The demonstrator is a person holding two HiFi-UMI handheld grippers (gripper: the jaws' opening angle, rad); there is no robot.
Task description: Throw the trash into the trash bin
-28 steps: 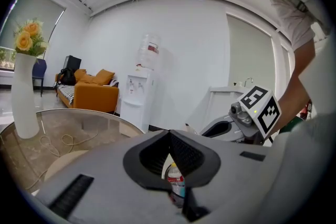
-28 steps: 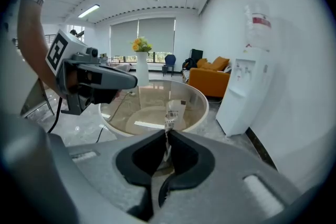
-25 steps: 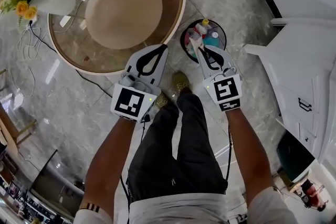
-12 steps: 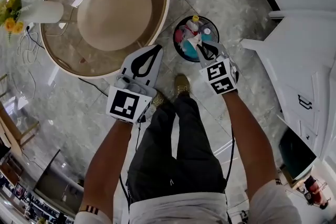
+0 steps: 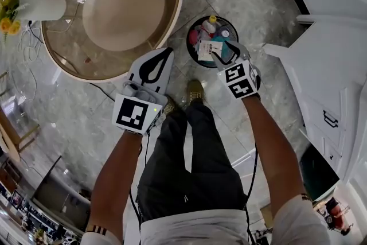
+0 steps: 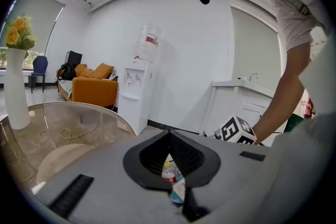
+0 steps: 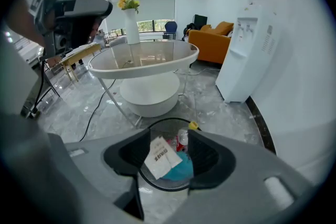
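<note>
White paper packet (image 7: 161, 158) above black wire-mesh trash bin (image 7: 163, 188)
Bin holds plastic bottles (image 5: 211, 22) and a teal wrapper (image 7: 177, 169); right gripper (image 5: 225, 52) jaws opening around the packet; left gripper (image 5: 167, 52) clenched, empty

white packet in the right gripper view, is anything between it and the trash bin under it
Nothing visible does. The white packet hangs between the opening jaws of the right gripper, right above the trash bin. The bin's mouth has no lid, and the trash already inside lies below the rim.

white packet (image 7: 161, 158) with dark print, too small to read
</note>
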